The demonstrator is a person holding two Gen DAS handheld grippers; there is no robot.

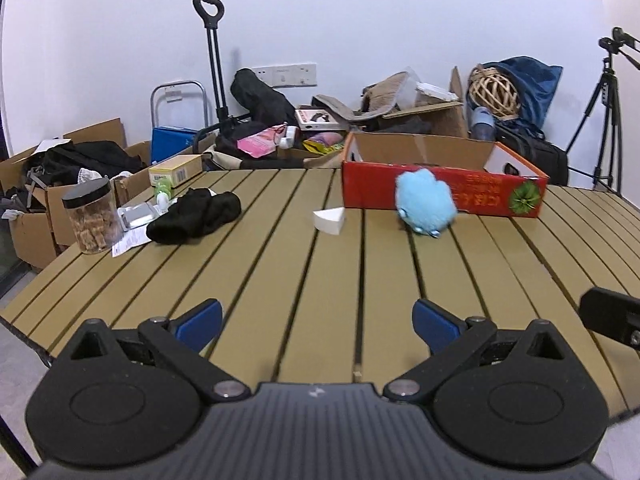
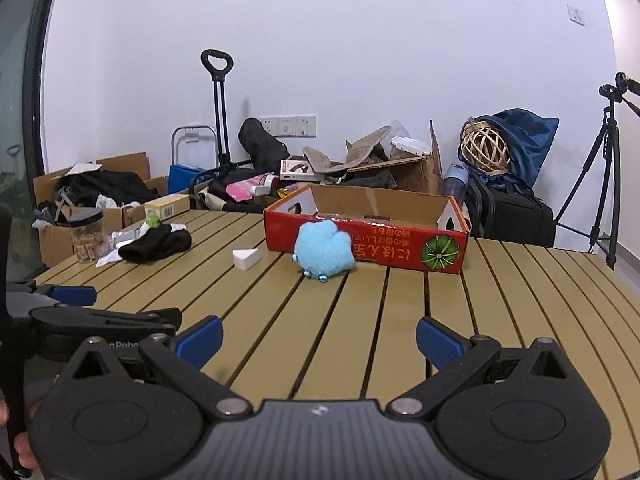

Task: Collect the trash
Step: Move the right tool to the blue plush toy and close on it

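A red cardboard box (image 1: 444, 192) (image 2: 366, 240) stands open-topped at the table's far side. A fluffy light-blue toy (image 1: 426, 204) (image 2: 324, 250) lies against its front. A white wedge (image 1: 329, 220) (image 2: 246, 258) sits to the toy's left. A black cloth (image 1: 194, 216) (image 2: 156, 245) lies at far left, with white wrappers and paper (image 1: 132, 226) beside it. My left gripper (image 1: 318, 322) is open and empty over the near table; it also shows at the left of the right wrist view (image 2: 76, 296). My right gripper (image 2: 319, 344) is open and empty.
A clear jar with a black lid (image 1: 93, 216) (image 2: 85, 236) and a yellow carton (image 1: 176, 171) stand at the table's far left. The slatted table (image 1: 320, 280) ends against floor clutter: cardboard boxes, bags, a trolley (image 1: 212, 64). A tripod (image 1: 604, 120) stands at right.
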